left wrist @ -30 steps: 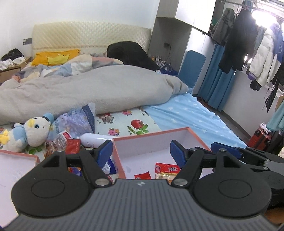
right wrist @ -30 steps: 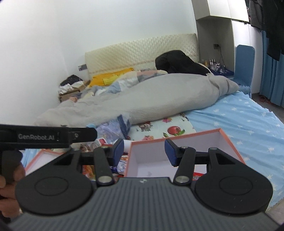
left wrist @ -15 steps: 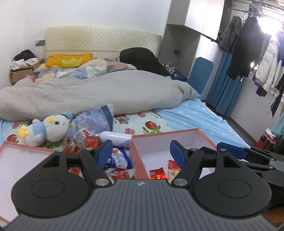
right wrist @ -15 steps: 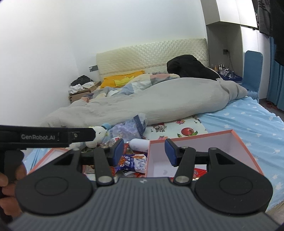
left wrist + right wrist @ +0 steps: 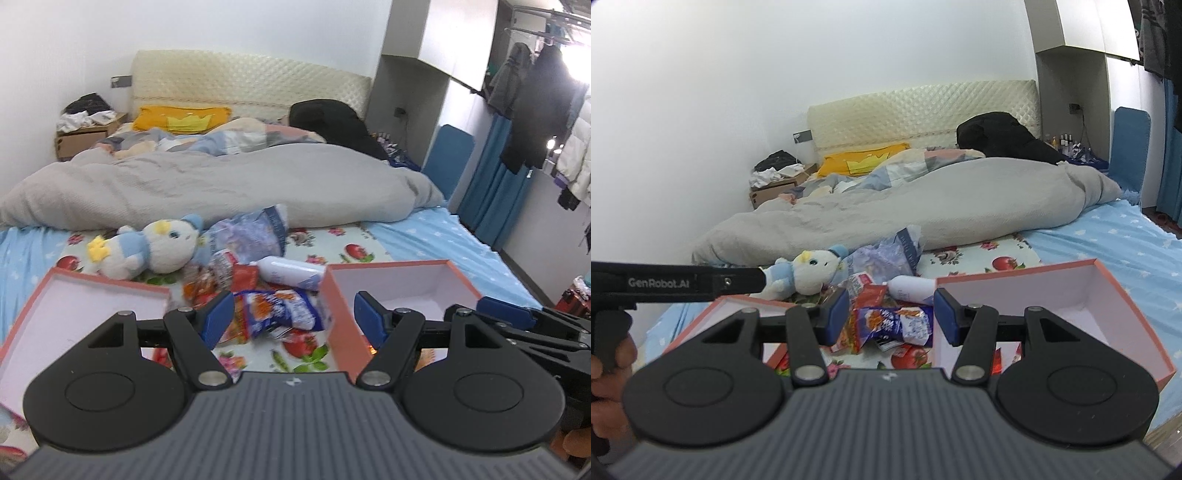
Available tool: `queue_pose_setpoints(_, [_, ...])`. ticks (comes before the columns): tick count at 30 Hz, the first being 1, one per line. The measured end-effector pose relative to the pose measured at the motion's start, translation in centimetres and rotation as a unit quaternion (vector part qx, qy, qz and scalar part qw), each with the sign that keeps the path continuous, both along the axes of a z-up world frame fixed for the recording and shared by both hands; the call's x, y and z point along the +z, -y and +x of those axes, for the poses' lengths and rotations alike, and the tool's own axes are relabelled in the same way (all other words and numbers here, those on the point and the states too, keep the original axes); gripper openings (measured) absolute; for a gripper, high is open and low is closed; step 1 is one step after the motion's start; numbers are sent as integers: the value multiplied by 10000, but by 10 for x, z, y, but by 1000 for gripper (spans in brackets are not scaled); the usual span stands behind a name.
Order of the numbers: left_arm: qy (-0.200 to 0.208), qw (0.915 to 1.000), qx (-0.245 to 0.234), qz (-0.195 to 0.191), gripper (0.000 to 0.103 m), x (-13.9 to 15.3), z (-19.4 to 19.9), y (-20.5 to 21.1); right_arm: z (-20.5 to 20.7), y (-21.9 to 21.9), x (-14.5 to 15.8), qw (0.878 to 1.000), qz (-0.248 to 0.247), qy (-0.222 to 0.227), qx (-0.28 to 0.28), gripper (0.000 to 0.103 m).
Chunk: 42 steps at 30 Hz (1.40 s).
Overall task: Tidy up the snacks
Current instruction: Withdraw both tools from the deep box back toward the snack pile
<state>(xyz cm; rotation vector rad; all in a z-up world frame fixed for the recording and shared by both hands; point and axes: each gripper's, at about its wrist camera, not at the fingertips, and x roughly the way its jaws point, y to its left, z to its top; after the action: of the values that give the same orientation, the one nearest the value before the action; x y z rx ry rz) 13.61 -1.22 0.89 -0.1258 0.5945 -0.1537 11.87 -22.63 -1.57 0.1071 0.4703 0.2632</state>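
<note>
A pile of snack packets lies on the bed between two open orange-rimmed boxes. A blue-and-orange packet (image 5: 280, 308) (image 5: 894, 323) is nearest, with red packets (image 5: 243, 275) behind it. The right box (image 5: 399, 280) (image 5: 1071, 295) has some snacks at its near end, mostly hidden by the fingers. The left box (image 5: 74, 306) (image 5: 738, 302) looks empty. My left gripper (image 5: 293, 317) is open and empty, above the packets. My right gripper (image 5: 892, 314) is open and empty, over the same pile.
A white bottle (image 5: 288, 273) and a plush toy (image 5: 147, 251) lie behind the pile, with a crumpled plastic bag (image 5: 251, 236). A grey duvet (image 5: 221, 184) covers the far bed. Hanging clothes (image 5: 535, 110) and a blue chair (image 5: 450, 155) stand on the right.
Both grippers have swung left: the right box slid from centre to the right, and the snack pile, plush toy and left box came into view. Both stayed open.
</note>
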Motion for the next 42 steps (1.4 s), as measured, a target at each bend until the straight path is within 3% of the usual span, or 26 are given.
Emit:
queue_pose_setpoints(16, [-332,9993,139,119,78,-44,-41,-49,-22,-35,-43,9996,-1,-279,0,54])
queue_pose_setpoints(24, [-525,9977,420,-23,78,-61,-59,-77,-27,-52,-60,9989,-141,-411,151,54])
queue_pose_setpoints(42, [-712,9964,434,133,79,-93,1,-88,10,-74,-88,9978,-453,-479,62,54])
